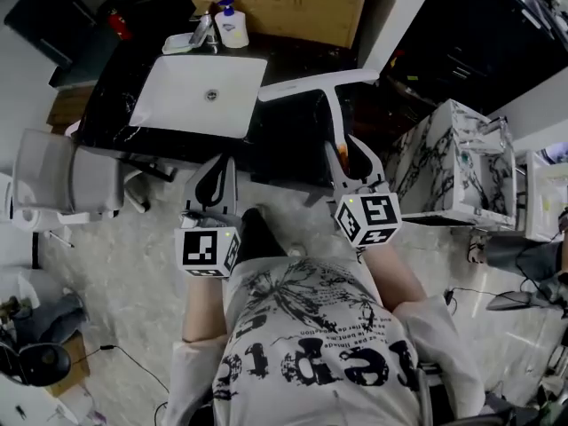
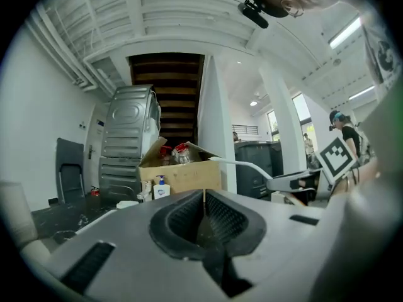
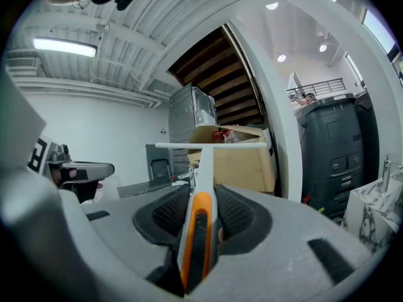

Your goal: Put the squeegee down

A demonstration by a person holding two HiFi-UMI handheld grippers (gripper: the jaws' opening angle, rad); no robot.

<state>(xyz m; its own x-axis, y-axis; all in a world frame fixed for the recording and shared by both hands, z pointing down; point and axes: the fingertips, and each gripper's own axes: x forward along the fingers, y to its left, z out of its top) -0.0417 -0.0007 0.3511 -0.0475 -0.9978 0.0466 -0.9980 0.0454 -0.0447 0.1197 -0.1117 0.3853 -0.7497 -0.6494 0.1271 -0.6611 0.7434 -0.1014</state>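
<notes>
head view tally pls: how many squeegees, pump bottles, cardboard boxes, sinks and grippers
squeegee: 1
pump bottle: 1
cardboard box: 1
sink: 1
grippers: 2, the left gripper and the right gripper
total: 6

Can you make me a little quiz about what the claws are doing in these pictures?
1. True or false: the right claw is shut on the squeegee.
2. The left claw holds: A) a bottle, B) nothing, C) a sponge.
3. Fill in: in the head view, the white sink lies to the ___ of the squeegee's blade.
Key: 1 true; 2 B; 3 left.
</notes>
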